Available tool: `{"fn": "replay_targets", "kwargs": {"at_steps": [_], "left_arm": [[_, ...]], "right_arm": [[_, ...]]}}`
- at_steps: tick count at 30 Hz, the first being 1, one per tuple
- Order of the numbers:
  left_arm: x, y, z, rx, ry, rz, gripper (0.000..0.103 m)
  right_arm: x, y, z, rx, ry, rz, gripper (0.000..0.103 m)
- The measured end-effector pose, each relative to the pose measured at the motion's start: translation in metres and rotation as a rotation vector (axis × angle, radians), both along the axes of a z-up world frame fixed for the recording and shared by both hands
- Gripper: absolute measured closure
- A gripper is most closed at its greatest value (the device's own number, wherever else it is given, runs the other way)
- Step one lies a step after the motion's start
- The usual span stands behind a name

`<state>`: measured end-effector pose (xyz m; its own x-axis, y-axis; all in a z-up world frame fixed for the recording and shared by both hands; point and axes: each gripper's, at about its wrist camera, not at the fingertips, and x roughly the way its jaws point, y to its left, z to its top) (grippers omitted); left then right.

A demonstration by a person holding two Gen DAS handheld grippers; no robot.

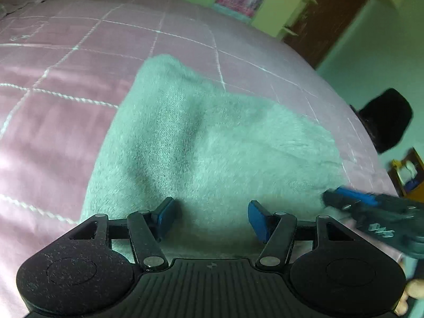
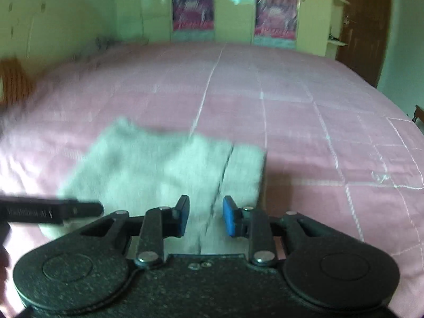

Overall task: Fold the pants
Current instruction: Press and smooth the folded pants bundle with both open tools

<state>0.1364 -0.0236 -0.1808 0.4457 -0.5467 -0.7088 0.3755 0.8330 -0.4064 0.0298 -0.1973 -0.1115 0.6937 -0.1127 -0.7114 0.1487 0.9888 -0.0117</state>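
The pale grey-green fleece pants (image 1: 201, 143) lie folded into a compact bundle on the pink quilted bedspread (image 1: 66, 61). My left gripper (image 1: 210, 218) is open and empty, just above the bundle's near edge. The right gripper (image 1: 371, 206) shows blurred at the bundle's right side in this view. In the right wrist view the pants (image 2: 159, 169) lie ahead and a little left, with a seam line near their right edge. My right gripper (image 2: 205, 216) is open and empty above their near edge. The left gripper (image 2: 50, 209) shows blurred at the left.
The bedspread (image 2: 304, 132) stretches far to the right and back. A dark object (image 1: 384, 119) stands past the bed's right edge, with a wooden shelf (image 1: 408, 172) beside it. A brown door (image 2: 365, 26) and wall posters (image 2: 192, 9) stand beyond the bed.
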Motion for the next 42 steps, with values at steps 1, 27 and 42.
{"fn": "replay_targets", "kwargs": {"at_steps": [1,27,42], "left_arm": [[-0.004,0.0,-0.001,0.003,-0.012,-0.018,0.042],[0.167,-0.072,0.003,0.066,0.033,0.048,0.042],[0.045,-0.025,0.018,0.073,-0.016,0.031,0.042]], "right_arm": [[-0.001,-0.002,-0.019,-0.02,0.047,-0.006,0.076],[0.108,-0.022,-0.035,-0.083,0.044,-0.009,0.06],[0.041,0.003,-0.015,-0.145,-0.033,0.047,0.052]]}}
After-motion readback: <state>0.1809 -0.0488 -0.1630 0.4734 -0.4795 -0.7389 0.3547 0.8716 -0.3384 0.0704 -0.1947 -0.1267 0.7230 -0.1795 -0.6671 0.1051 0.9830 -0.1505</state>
